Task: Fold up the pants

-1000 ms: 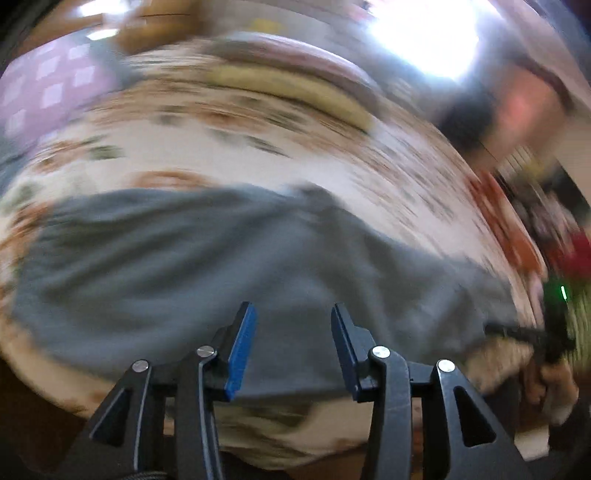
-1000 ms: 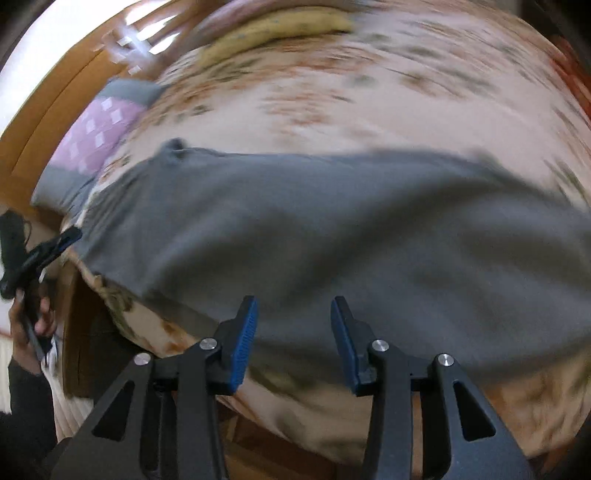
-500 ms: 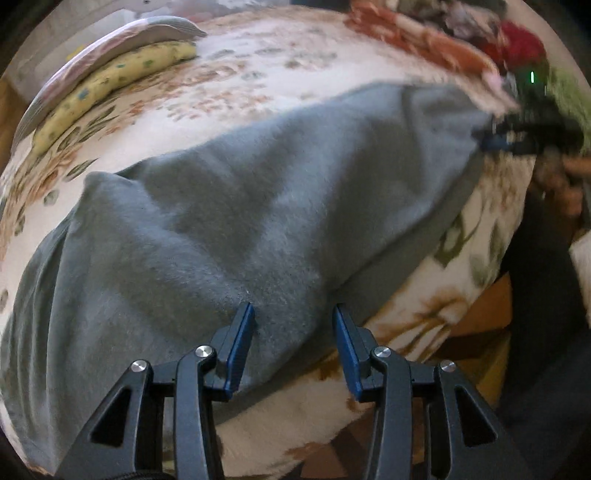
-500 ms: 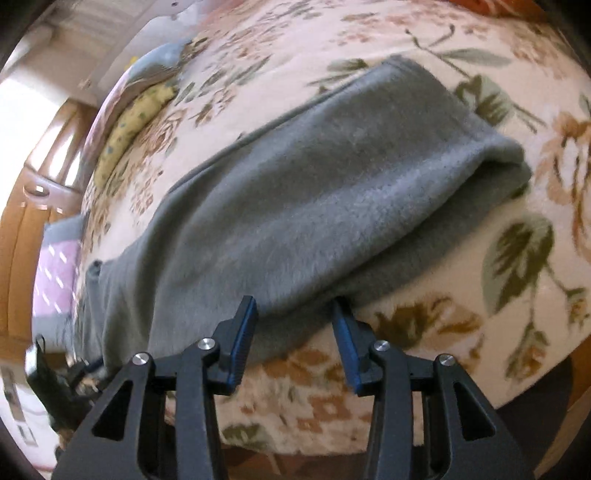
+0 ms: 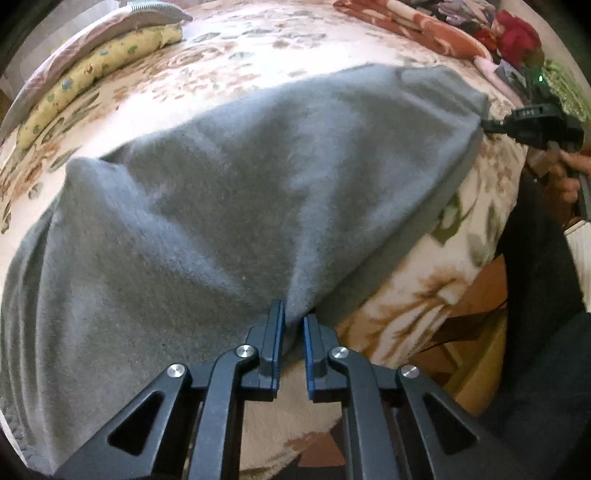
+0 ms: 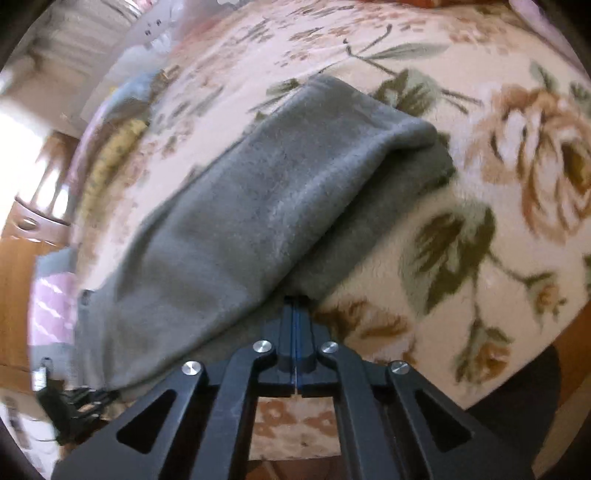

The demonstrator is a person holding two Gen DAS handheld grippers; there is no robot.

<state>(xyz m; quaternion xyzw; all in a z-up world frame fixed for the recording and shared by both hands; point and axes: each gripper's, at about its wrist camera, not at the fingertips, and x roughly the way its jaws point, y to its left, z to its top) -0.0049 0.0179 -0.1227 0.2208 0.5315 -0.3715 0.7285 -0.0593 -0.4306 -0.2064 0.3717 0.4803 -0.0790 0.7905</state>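
Floral bedspread [image 6: 424, 236] | pants [image 5: 229, 192] stretched lengthwise ahead | near edge clamped by left gripper [image 5: 293, 325] | near hem pinched by right gripper [image 6: 295, 314]

**Around the bed: blanket, pillows and piled cloth**

A cream plush blanket [image 5: 221, 70] printed with brown roses and olive leaves covers the bed; one large rose [image 6: 546, 155] shows plainly in the right wrist view. A long yellow pillow [image 5: 99, 70] with small blue and green spots lies along the far edge, and a pink-grey striped pillow [image 5: 122, 22] rests just behind it. In the far right corner sit folded orange-and-cream bedding [image 5: 417, 26] and a red cloth [image 5: 517, 33]. A lilac patterned cushion [image 6: 51, 302] lies against the wooden headboard [image 6: 18, 266]. Wooden flooring [image 5: 476, 317] shows beyond the bed edge.
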